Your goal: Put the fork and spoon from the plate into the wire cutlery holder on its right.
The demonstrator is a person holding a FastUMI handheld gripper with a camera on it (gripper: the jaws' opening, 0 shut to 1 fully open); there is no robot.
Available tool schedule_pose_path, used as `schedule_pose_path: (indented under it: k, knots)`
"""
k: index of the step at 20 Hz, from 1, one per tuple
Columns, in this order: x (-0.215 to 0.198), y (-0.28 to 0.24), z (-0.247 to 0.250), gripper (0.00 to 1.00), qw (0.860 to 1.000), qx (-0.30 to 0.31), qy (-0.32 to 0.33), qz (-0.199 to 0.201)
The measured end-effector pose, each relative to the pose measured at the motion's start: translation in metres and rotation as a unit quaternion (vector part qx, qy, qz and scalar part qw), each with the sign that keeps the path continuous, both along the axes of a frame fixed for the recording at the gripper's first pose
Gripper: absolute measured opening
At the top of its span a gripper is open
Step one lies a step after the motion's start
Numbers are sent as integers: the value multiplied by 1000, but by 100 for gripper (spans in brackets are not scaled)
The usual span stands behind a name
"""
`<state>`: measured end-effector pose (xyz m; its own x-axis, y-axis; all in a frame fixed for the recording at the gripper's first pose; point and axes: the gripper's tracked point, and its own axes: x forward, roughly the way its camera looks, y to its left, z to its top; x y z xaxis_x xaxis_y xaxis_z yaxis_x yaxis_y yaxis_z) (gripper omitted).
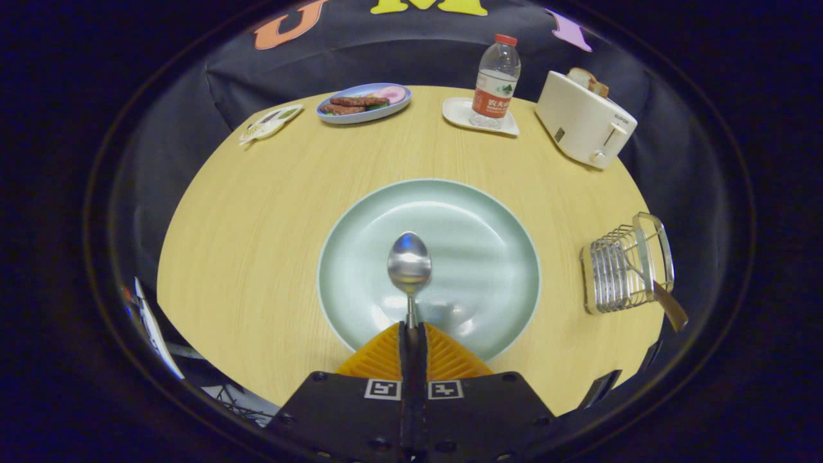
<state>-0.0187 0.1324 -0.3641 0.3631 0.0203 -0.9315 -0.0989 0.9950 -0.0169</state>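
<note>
**Spoon gripped, holder off to the right**

Between our fingers (pixel 412 329) the spoon (pixel 409 260) is pinched by its handle, bowl pointing straight ahead above the plate (pixel 488 270). We judge the wire cutlery holder (pixel 620 267), already holding the fork (pixel 646 273), lies well right.

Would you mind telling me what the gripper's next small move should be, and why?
Probably lift and swing right toward the wire cutlery holder: the gripper is shut on the spoon, above the plate, and the holder already contains one utensil handle.
</note>
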Motion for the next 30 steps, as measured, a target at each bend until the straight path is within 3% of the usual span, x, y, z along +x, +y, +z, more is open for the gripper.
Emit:
schedule_pose_path:
  k: [7,13,20,24,30]
  knots:
    - [10,-44,90,1,999,8,44,18]
    - [14,-124,153,0,997,5,77,-19]
    - [2,-213,162,0,986,-2,153,-66]
    - [3,-230,151,1,979,8,182,-90]
    - [5,-228,138,1,972,21,220,-85]
